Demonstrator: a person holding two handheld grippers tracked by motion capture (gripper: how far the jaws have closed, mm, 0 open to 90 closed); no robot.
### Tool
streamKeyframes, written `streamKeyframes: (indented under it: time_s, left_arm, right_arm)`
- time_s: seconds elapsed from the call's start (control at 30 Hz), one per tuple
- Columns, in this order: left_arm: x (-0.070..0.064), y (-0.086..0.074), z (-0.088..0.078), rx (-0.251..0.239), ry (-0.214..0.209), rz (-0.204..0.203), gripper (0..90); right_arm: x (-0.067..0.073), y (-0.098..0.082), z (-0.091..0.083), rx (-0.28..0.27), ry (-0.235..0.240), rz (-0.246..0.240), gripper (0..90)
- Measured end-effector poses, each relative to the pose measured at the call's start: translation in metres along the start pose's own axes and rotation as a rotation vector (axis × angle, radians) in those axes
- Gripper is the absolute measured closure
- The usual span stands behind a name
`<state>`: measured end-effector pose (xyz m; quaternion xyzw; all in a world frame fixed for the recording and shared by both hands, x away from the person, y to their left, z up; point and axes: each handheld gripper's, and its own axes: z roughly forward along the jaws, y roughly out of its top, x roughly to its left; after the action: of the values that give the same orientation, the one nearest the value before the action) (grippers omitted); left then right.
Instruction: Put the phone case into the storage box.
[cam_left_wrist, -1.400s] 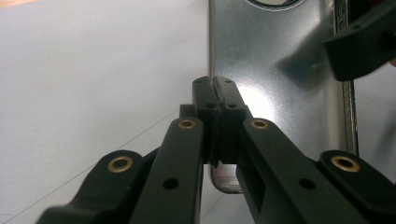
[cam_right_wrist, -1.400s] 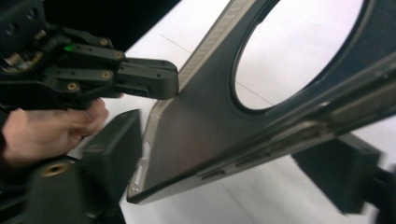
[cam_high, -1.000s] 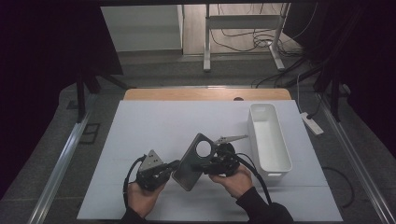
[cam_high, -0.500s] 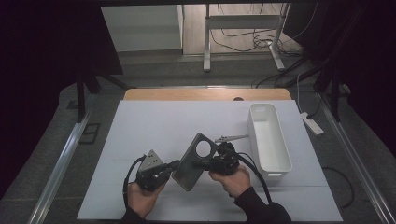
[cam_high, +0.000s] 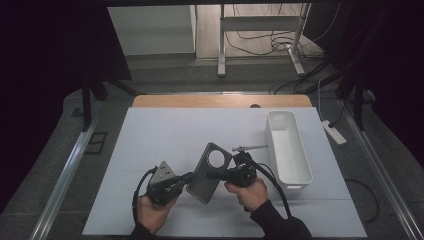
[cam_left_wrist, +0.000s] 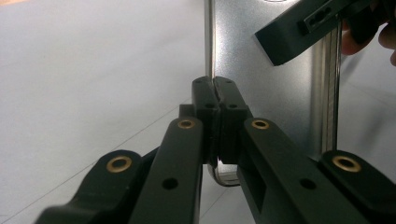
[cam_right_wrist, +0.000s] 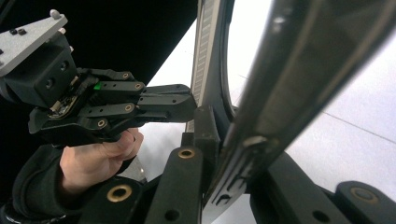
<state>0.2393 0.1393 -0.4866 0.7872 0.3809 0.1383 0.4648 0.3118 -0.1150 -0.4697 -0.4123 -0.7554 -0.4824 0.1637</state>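
Phone (cam_high: 209, 172): grey, back side up with a round camera ring, held tilted above the desk (cam_high: 150, 140) between the two tongs. In the high view it spans the gap from the left tongs (cam_high: 186, 178) to the right tongs (cam_high: 216, 174).

Left tongs: clamped on the phone's lower edge. The left gripper view shows what the high view cannot: the two black jaws pinched together on the thin metal rim of the phone (cam_left_wrist: 275, 93), with the right tongs' jaw tip (cam_left_wrist: 299, 32) reaching in over the phone's far part.

Right tongs: their jaws have just been closing, with the phone between them. The right gripper view shows the phone's edge (cam_right_wrist: 261, 116) running up between the jaws, gripped, and its frame with a ribbed strip beyond. Farther off in that view, the left tongs (cam_right_wrist: 187, 105), with a grey plate on top, nip the phone's far end, a hand (cam_right_wrist: 98, 158) around their handle.

Bin (cam_high: 287, 150): white, long, just beyond the right tongs on the desk.

Screwdriver (cam_high: 250, 147): thin, lying between the right tongs and the bin.
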Motion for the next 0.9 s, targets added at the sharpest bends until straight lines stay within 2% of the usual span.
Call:
streamKeyframes:
  time_s: [0.2, 0.23, 0.3, 0.37, 0.4, 0.47, 0.5, 0.53, 0.7, 0.83, 0.9]
  left_arm:
    - [0.001, 0.000, 0.000, 0.002, -0.010, -0.004, 85.7]
    - [0.002, 0.001, 0.000, 0.009, -0.013, -0.006, 82.9]
    - [0.002, 0.002, 0.001, 0.016, -0.004, -0.009, 70.4]
    - [0.003, 0.002, 0.001, 0.018, -0.003, -0.012, 59.5]
    - [0.004, 0.002, 0.001, 0.021, -0.005, -0.019, 59.5]
    - [0.006, 0.002, 0.001, 0.031, -0.014, -0.027, 49.2]
    - [0.007, 0.002, 0.002, 0.035, -0.021, -0.029, 42.1]
    - [0.008, 0.003, 0.002, 0.046, -0.036, -0.033, 42.1]
    - [0.013, 0.003, 0.004, 0.067, -0.100, -0.048, 22.4]
    - [0.014, 0.002, 0.006, 0.083, -0.155, -0.057, 10.8]
    - [0.013, 0.002, 0.007, 0.091, -0.165, -0.049, 7.8]
  right_arm:
    - [-0.001, 0.000, 0.000, -0.007, 0.006, 0.031, 85.3]
    - [-0.001, 0.000, 0.000, -0.011, 0.004, 0.034, 85.3]
    - [-0.002, 0.000, -0.001, -0.014, -0.017, 0.021, 85.3]
    - [-0.002, 0.000, -0.002, -0.015, -0.018, 0.023, 85.3]
    - [-0.003, 0.000, -0.002, -0.016, -0.022, 0.025, 85.3]
    - [-0.003, 0.000, -0.003, -0.015, -0.035, 0.014, 85.2]
    - [-0.003, 0.000, -0.004, -0.012, -0.045, 0.005, 85.2]
    - [-0.003, 0.000, -0.004, -0.012, -0.045, 0.005, 85.2]
    - [-0.002, 0.000, -0.005, 0.001, -0.060, -0.035, 85.2]
    - [0.000, -0.001, -0.005, 0.023, -0.083, -0.086, 85.2]
    - [0.002, -0.001, -0.006, 0.031, -0.092, -0.114, 85.2]
